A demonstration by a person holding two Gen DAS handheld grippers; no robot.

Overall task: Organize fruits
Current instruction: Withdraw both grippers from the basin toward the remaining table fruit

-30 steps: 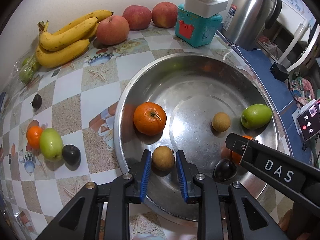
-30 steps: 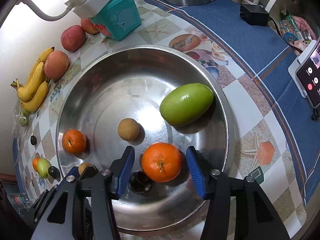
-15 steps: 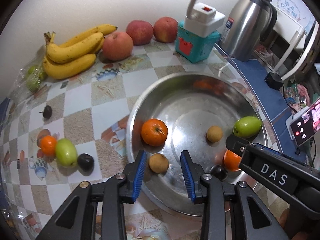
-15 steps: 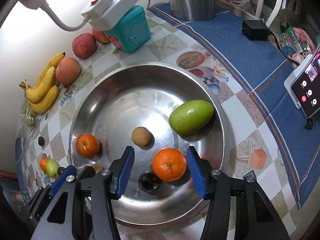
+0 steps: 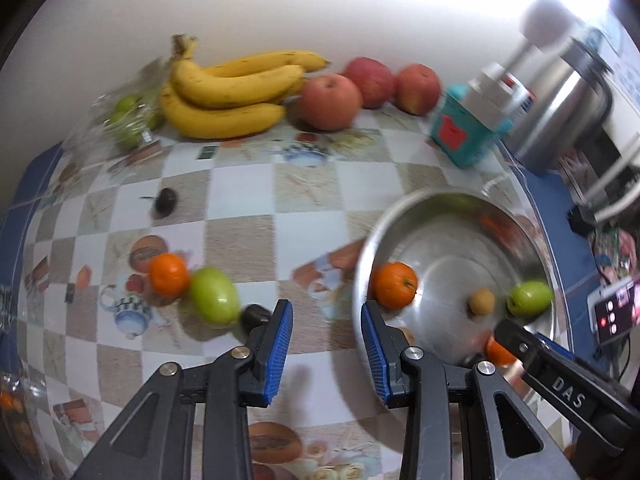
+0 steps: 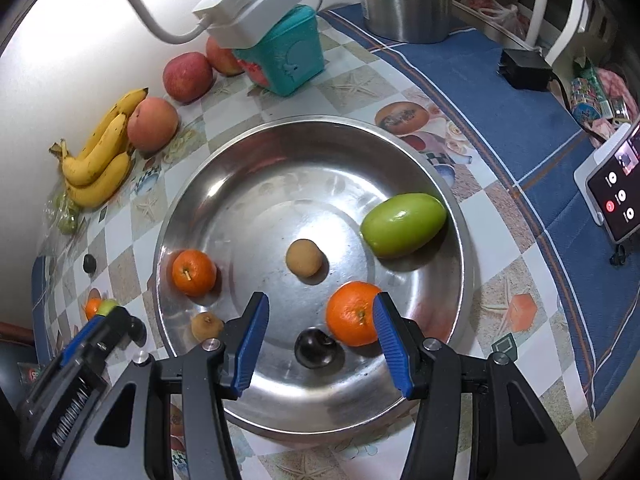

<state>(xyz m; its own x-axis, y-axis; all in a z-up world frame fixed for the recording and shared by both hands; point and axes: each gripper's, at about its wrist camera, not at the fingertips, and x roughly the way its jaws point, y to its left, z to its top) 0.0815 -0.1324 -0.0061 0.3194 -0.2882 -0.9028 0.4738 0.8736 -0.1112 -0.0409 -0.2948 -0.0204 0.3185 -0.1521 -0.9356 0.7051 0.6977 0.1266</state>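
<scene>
Right gripper point(image 6: 320, 340) first: ribbed blue pads spread apart, nothing pinched, hanging over the near side of the shiny steel basin point(image 6: 460, 216). Just ahead of it, close to its right pad, sits a dimpled orange point(image 6: 352, 312), with a glossy dark plum point(image 6: 314, 347) just inside the gap below. A little further out, a matte tan round fruit point(image 6: 304, 258); off to the pads' left, a second orange point(image 6: 193, 272) and another small tan fruit point(image 6: 206, 325) near the rim. Beyond and to the right, a smooth green oval fruit point(image 6: 404, 224) lies against the sloping wall.

Left gripper point(image 5: 326, 344) now (picture's blurred): jaws apart and empty, having just been opening, over the glossy checked tablecloth point(image 5: 240, 220) beside the basin's rim. Just left of its left pad, a dark fruit point(image 5: 256, 316), a green oval one point(image 5: 214, 296) and a small orange point(image 5: 169, 274) huddle together. Further out, one lone dark fruit with a stem point(image 5: 165, 201). At the far wall: curved yellow bananas point(image 5: 232, 96), three rosy apples point(image 5: 330, 100), and a crinkly bag of small green fruit point(image 5: 128, 120).
</scene>
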